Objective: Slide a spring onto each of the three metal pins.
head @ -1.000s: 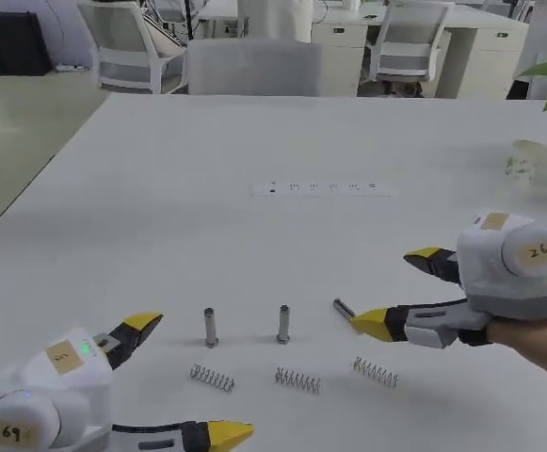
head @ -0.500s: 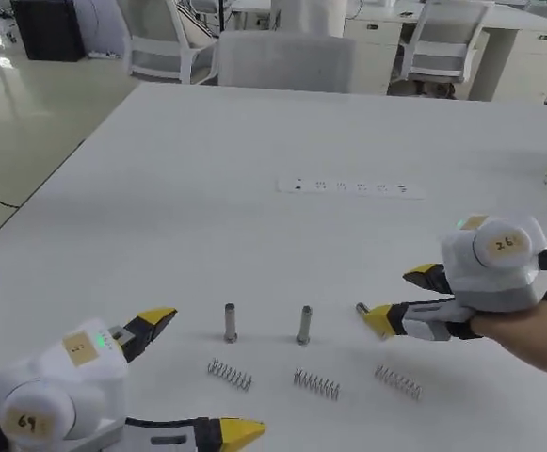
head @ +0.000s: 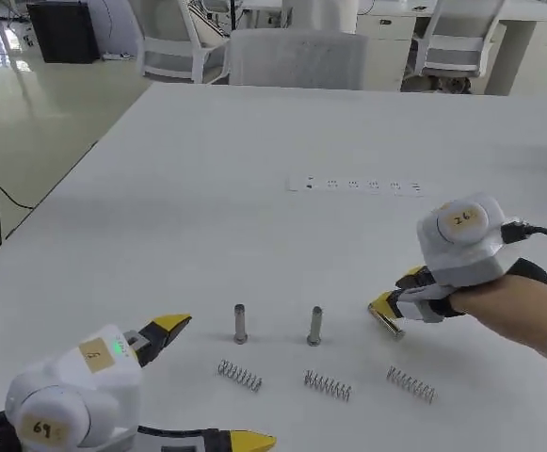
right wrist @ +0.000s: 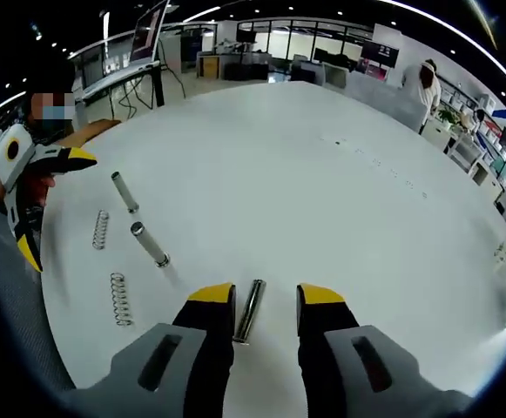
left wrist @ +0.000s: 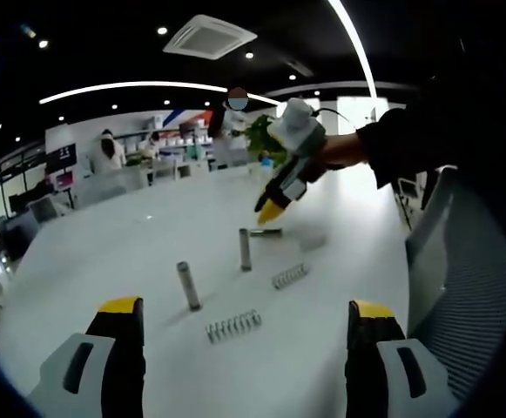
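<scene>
Open-plan office, matte white table (head: 254,188). R hand-held gripper (right wrist: 266,293) had its jaws part-closed either side of the lying pin (right wrist: 249,309), not yet clamped. Best bet: pinch mid-shaft, square on, since smooth steel cyls roll. Middle pin (head: 314,325) and end pin (head: 240,323) stood upright. Springs (head: 328,385): thin coiled wire, loose row in front of the pins. L hand-held gripper (left wrist: 246,306) was spread wide, empty.

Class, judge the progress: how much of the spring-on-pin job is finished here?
Done: nothing. All three springs lie loose on the table, and two pins stand bare. In hand: the open right gripper straddles the third pin, which lies flat. Left: fitting all three springs.
</scene>
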